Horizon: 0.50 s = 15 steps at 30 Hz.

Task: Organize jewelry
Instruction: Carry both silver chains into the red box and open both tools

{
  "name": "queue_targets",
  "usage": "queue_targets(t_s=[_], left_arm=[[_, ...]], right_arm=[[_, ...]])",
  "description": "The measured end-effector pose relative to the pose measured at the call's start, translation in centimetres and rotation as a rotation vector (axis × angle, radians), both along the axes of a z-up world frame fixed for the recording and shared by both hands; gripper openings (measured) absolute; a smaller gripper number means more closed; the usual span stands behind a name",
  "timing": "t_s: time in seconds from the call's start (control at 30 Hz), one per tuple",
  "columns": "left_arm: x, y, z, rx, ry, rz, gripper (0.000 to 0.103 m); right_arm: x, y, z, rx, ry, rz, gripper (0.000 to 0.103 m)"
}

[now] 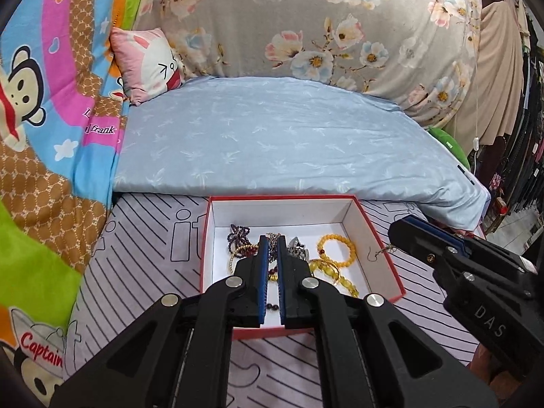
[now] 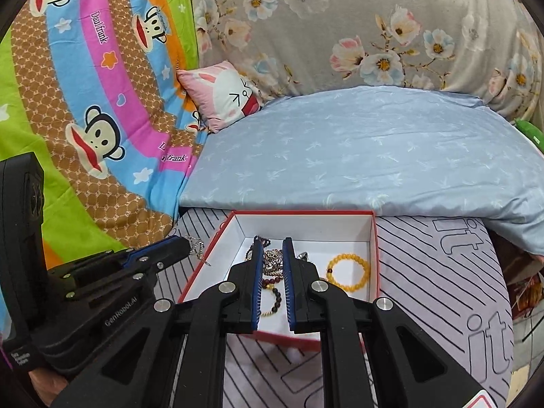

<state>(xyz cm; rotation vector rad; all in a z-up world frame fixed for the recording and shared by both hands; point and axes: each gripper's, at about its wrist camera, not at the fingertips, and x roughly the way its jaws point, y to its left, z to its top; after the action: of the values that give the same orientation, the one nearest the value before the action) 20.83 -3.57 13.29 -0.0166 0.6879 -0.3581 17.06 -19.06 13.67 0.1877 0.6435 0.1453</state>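
Note:
A red box [image 1: 397, 284] with a white inside sits on a striped sheet and holds several pieces of jewelry: a yellow bead bracelet [image 1: 336, 250], dark bead strands [image 1: 239, 234] and a silver piece [image 1: 298, 250]. My left gripper [image 1: 272, 241] hovers over the box, its jaws a narrow gap apart around a thin chain. My right gripper [image 1: 391, 238] is beside the box's right wall, with a hook earring [image 1: 377, 253] hanging from its tip. In the right wrist view the box [image 2: 375, 255] lies under my right gripper [image 2: 273, 243], and the left gripper [image 2: 185, 246] holds a silver chain [image 2: 199, 251] outside the box's left wall.
A folded light blue quilt [image 1: 289, 142] lies behind the box. A pink cartoon pillow [image 1: 149, 64] and a bright monkey-print blanket [image 1: 44, 119] are to the left. A floral grey cover [image 1: 323, 23] forms the back. Clothes hang at the far right.

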Motion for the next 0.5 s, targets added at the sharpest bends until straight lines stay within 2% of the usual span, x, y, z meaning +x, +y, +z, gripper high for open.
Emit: queue_targets(t_s=[0.23,0.5], left_arm=[[3.2,-1.1,-2.2,0.021,0.033,0.004,0.004],[5.0,-1.8,-4.2,0.043,0.062,0.008,0.004]], right_arm=[[3.1,-0.3,-2.2,-0.009,0.038,-0.003,0.011],[5.1,-0.3,-4.5,-0.012,0.076,-0.012,0.011]])
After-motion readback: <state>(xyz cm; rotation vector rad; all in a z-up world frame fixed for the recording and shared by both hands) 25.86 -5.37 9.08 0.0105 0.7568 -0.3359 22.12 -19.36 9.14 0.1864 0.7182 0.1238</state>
